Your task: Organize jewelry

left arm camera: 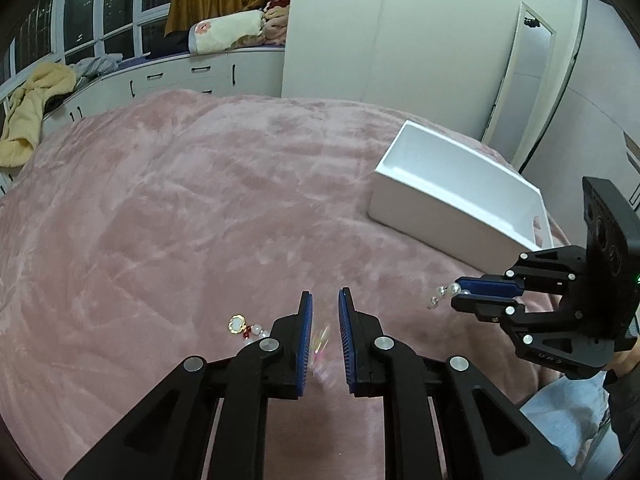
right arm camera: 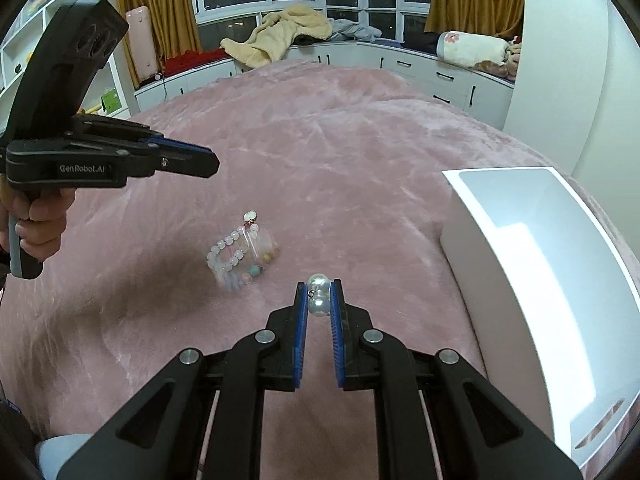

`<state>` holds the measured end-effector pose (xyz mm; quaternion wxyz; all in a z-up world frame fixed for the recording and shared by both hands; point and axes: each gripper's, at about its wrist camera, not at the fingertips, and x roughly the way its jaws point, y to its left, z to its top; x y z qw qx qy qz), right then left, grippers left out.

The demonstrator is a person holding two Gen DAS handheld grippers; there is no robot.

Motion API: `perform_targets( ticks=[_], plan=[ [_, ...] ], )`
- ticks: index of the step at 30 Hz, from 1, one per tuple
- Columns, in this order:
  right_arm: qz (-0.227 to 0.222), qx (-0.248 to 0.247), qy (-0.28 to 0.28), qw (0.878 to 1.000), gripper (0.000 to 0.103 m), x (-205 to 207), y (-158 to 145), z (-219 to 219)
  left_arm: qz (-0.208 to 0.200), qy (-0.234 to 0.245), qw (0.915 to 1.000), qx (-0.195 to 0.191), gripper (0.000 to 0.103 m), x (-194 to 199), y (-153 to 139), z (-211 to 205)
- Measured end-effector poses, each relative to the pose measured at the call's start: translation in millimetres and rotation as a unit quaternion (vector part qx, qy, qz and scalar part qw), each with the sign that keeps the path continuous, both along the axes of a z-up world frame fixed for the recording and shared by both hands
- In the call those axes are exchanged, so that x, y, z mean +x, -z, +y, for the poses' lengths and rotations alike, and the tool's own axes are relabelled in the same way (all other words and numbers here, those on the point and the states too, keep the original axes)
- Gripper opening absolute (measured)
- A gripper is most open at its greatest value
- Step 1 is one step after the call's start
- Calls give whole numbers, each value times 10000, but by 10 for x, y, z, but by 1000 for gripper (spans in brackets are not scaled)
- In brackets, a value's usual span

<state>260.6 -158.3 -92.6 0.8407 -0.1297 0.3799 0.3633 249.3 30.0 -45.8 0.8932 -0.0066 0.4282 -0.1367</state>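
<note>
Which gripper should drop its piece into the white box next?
Right. The right gripper is already shut on the pearl piece, with the white box beside it. The left gripper is open, above the bracelets.

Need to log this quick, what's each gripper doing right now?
Left gripper: open, holding nothing.
Right gripper: shut on pearl piece.

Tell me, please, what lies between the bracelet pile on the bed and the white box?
In the right wrist view, the right gripper, shut on a pearl piece, sits between the bracelet pile and the white box. Otherwise only bare pink blanket.
</note>
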Motion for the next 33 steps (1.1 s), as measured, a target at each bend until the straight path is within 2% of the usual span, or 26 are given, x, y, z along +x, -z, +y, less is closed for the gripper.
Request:
perform_targets(
  ticks=[5, 7, 8, 9, 12, 16, 19, 20, 22, 24, 26, 28, 30, 33],
  plan=[
    [11, 8, 32, 10000, 12, -29, -6, -43, -6, 60, 9999, 112, 20, 29, -14, -88],
    [3, -17, 41, 10000, 12, -39, 4, -47, 43, 43, 9999, 153, 31, 35, 46, -92],
    [9, -11, 42, 10000, 12, -42, 7, -58, 80, 26, 9998, 175, 44, 27, 95, -94],
    [19, -2, 57, 10000, 12, -41, 13, -68, 133, 22, 9997, 196, 52, 29, 156, -105],
    [70, 13, 86, 9999, 12, -17, 49, -93, 390, 102, 9985, 361, 66, -9, 435, -176],
    [140, 39, 90, 9999, 12, 10, 110, -119, 779, 351, 9931, 806, 70, -85, 910, -354],
    [194, 83, 112, 9997, 12, 33, 147, -139, 947, 359, 9915, 817, 70, -66, 1127, -395],
    [209, 74, 108, 9997, 12, 40, 165, -145, 988, 354, 9914, 786, 69, -52, 1174, -393],
    [223, 50, 117, 9997, 12, 47, 193, -160, 1129, 327, 9908, 665, 52, -7, 1254, -378],
    [268, 47, 150, 9995, 12, 69, 225, -182, 1188, 270, 9908, 581, 27, 20, 1279, -343],
    [307, 39, 187, 9993, 12, 88, 252, -202, 1175, 254, 9917, 448, 24, 30, 1236, -303],
    [328, 32, 205, 9992, 12, 104, 260, -209, 1043, 241, 9931, 471, 23, 25, 1140, -279],
    [310, 32, 208, 9993, 12, 102, 240, -213, 954, 219, 9942, 443, 11, 27, 1053, -251],
    [255, 38, 206, 9995, 12, 85, 195, -220, 771, 159, 9964, 318, 9, 51, 847, -196]
  ],
)
